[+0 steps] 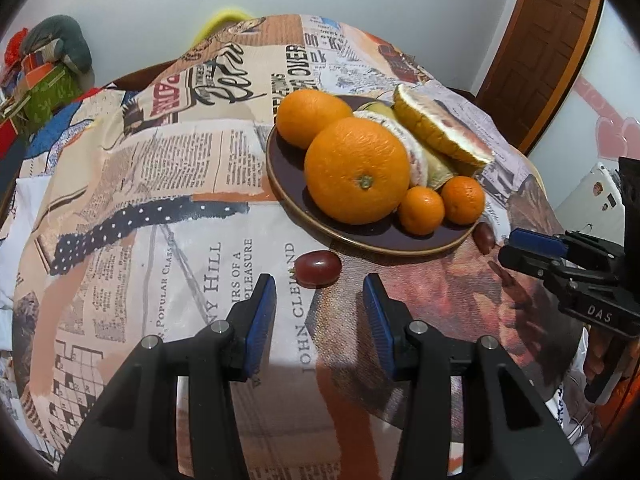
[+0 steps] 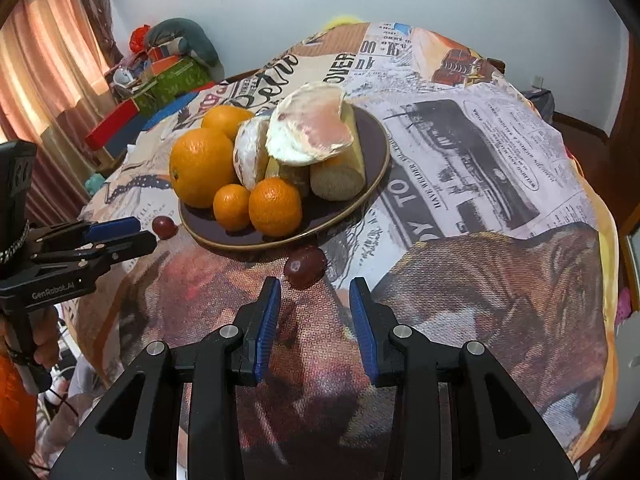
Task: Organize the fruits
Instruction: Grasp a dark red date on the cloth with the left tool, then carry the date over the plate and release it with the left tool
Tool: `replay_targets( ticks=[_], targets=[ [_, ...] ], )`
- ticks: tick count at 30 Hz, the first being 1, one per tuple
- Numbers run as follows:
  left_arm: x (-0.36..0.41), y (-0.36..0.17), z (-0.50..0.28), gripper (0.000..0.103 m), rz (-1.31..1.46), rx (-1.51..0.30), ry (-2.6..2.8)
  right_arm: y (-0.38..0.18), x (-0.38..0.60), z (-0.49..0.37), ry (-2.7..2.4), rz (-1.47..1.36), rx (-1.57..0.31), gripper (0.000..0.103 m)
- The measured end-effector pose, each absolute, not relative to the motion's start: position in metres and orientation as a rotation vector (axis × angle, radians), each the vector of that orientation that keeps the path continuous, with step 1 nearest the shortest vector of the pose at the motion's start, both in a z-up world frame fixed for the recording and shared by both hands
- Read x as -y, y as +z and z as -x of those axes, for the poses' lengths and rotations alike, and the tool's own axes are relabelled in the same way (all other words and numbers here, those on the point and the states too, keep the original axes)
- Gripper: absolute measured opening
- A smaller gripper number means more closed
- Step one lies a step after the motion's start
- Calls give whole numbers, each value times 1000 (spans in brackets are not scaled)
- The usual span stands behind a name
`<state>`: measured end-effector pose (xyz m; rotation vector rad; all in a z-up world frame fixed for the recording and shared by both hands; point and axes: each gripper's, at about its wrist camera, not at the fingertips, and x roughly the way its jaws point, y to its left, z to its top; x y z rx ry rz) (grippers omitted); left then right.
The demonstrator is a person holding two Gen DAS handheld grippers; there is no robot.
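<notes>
A dark brown plate holds two big oranges, two small mandarins and pomelo pieces. Two red grapes lie on the cloth beside the plate. One grape lies just ahead of my open, empty left gripper. The other grape lies just ahead of my open, empty right gripper.
A newspaper-print cloth covers the round table. Boxes and a grey cushion pile up at the far left. A wooden door stands at the right, curtains at the left.
</notes>
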<state>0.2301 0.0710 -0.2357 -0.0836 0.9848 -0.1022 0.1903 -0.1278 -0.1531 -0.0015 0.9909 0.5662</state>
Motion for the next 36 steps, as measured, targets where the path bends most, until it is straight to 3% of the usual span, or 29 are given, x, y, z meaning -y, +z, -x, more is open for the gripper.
replay_targets(
  ticks=[12,15,17,23,36],
  targets=[
    [-72,-245,-244,45,101,-986,-98,-162,114,-195,608,19,-974,33],
    [-71,-246,-244,42,85,-983,-96,-162,111,-194,607,33,-970,33],
    [-71,-246,-244,34,87,-982,-95,-162,110,-193,601,37,-967,32],
    [-73,-245,-244,28,104,-981,-102,-161,115,-197,572,21,-966,18],
    [-68,-222,-231,28,92,-933,-111,-143,126,-191,583,-9,-932,18]
  ],
)
